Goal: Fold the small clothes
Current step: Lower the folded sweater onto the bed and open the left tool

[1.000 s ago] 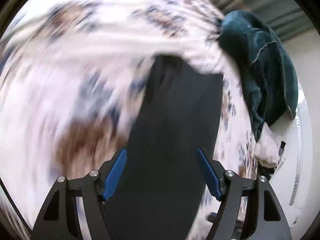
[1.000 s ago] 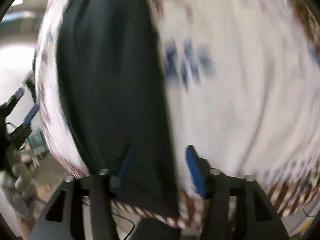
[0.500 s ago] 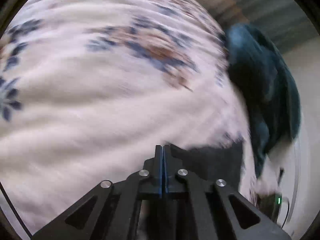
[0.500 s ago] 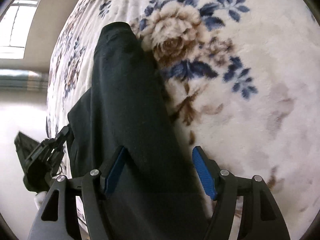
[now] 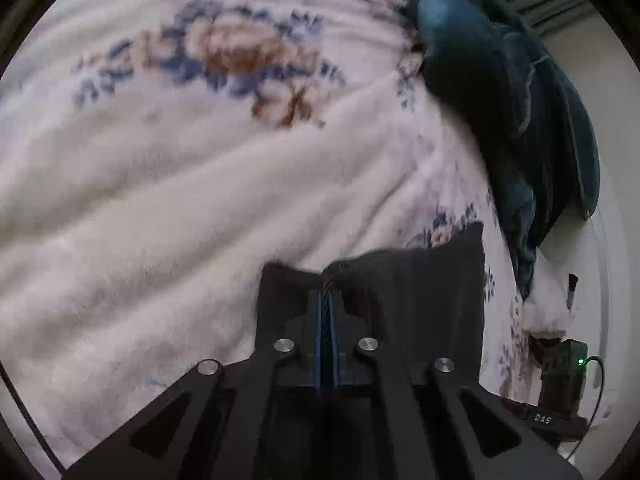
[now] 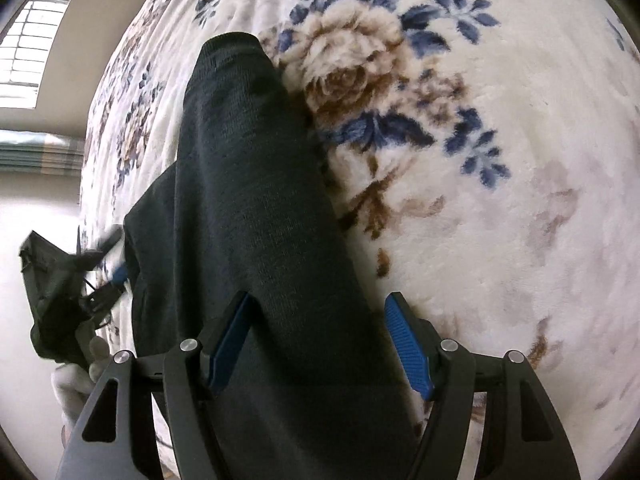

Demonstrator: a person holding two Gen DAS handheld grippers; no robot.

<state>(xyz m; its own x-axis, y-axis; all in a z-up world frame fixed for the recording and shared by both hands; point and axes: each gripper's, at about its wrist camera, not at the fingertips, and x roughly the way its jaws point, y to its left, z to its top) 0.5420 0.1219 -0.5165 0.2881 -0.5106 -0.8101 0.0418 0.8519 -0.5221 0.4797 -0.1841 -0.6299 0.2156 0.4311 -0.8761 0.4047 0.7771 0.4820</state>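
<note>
A long dark knit garment (image 6: 256, 184) lies stretched out on a cream floral blanket (image 6: 500, 240). My right gripper (image 6: 320, 298) hovers over its near part, open, with the cloth lying under and between the blue pads (image 6: 408, 348), which do not press on it. My left gripper (image 5: 328, 280) is shut, with a bunched edge of the dark garment (image 5: 420, 300) pinched at its tips. In the right wrist view the left gripper (image 6: 108, 264) appears blurred at the garment's left edge, held by a gloved hand (image 6: 80, 364).
A teal garment (image 5: 500, 100) is heaped at the blanket's far right edge. A black device (image 5: 560, 368) with a green light and a cable sits off the blanket's edge at the lower right. A window (image 6: 28, 52) and pale wall lie beyond the bed.
My left gripper went from open over the garment to shut on its edge. My right gripper swept across to the garment's near part, then held still, open throughout.
</note>
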